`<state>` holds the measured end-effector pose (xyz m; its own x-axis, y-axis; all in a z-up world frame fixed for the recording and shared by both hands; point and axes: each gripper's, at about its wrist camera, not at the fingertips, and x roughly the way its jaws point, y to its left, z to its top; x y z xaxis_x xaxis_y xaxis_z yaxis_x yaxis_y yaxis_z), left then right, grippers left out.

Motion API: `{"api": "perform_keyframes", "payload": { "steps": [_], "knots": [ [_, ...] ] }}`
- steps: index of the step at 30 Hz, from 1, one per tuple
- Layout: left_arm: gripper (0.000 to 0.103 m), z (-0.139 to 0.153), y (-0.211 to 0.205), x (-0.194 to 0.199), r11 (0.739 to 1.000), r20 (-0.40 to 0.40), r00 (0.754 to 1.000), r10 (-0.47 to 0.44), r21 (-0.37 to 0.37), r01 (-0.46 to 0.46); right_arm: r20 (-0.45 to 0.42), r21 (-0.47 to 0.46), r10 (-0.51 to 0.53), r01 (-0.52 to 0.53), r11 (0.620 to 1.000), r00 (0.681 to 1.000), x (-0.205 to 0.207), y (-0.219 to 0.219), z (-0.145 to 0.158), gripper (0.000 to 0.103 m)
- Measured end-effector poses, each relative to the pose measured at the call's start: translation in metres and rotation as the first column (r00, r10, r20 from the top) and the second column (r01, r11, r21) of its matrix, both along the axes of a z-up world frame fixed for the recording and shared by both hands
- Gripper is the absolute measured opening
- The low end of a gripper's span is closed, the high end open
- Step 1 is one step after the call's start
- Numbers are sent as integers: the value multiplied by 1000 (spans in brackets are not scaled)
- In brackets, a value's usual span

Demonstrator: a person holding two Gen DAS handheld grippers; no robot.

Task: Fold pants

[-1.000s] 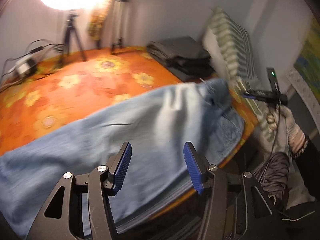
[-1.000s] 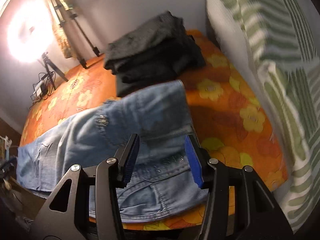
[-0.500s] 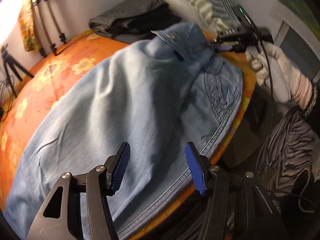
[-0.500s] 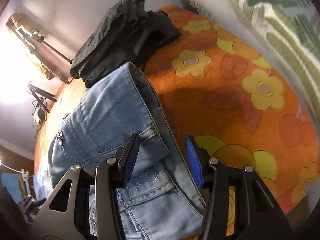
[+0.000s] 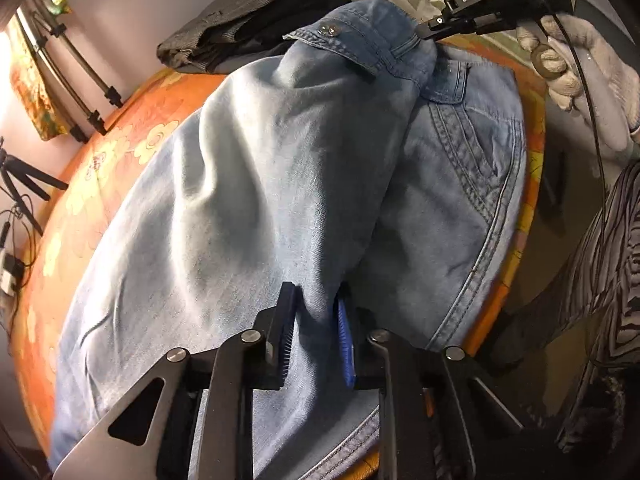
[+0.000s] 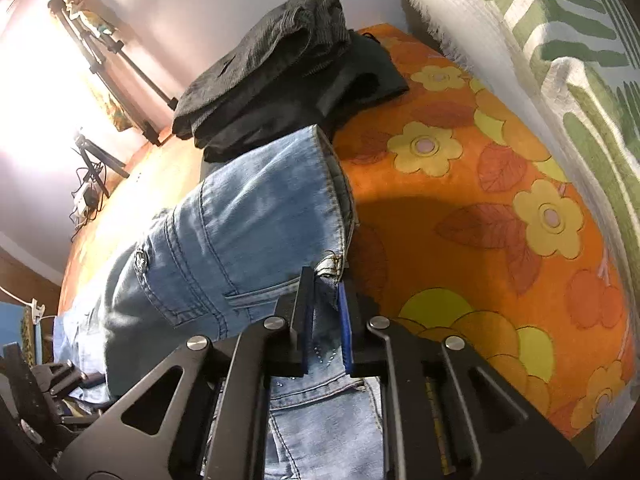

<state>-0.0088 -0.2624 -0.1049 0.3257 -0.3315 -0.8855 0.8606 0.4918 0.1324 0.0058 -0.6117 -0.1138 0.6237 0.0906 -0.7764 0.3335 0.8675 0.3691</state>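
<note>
Light blue jeans (image 5: 256, 184) lie across the orange flowered bed, folded lengthwise with the upper layer bunched into a ridge. My left gripper (image 5: 316, 312) is closing its jaws, and its blue pads pinch a fold of denim near the crotch seam. My right gripper (image 6: 325, 300) is closing too, its pads pressing on the waistband edge of the jeans (image 6: 256, 224) by a belt loop. In the left wrist view the right gripper (image 5: 424, 34) reaches the waistband from the upper right, held by a gloved hand (image 5: 580, 60).
Folded dark clothes (image 6: 288, 68) sit stacked beyond the waistband. A green striped pillow (image 6: 560, 40) leans at the right. Tripod legs (image 5: 68, 64) and cables stand along the far wall. The orange bedspread (image 6: 500, 200) shows right of the jeans. The bed's near edge (image 5: 528, 208) drops off by the person's striped clothing.
Both grippers went from open to pinched on the denim. The left wrist view swung from the leg toward the seat and dropped closer; the right gripper sank onto the waistband.
</note>
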Motion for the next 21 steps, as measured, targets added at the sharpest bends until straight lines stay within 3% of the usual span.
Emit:
{"api": "perform_keyframes", "payload": {
  "steps": [6,13,17,21],
  "knots": [
    [4,12,8,5,998,-20,1000,21,-62,-22,8,-35,40,-40,999,999,2,3,19,9],
    [4,42,21,-1,987,-47,999,7,-161,-15,50,-54,41,-39,998,998,-18,10,66,7],
    [4,57,27,-19,981,-74,997,-31,-193,17,9,-97,66,-65,993,998,-34,15,82,7],
    [3,51,22,-39,979,-120,987,-107,-184,83,-27,-134,80,-82,988,996,-61,16,90,7]
  ]
}}
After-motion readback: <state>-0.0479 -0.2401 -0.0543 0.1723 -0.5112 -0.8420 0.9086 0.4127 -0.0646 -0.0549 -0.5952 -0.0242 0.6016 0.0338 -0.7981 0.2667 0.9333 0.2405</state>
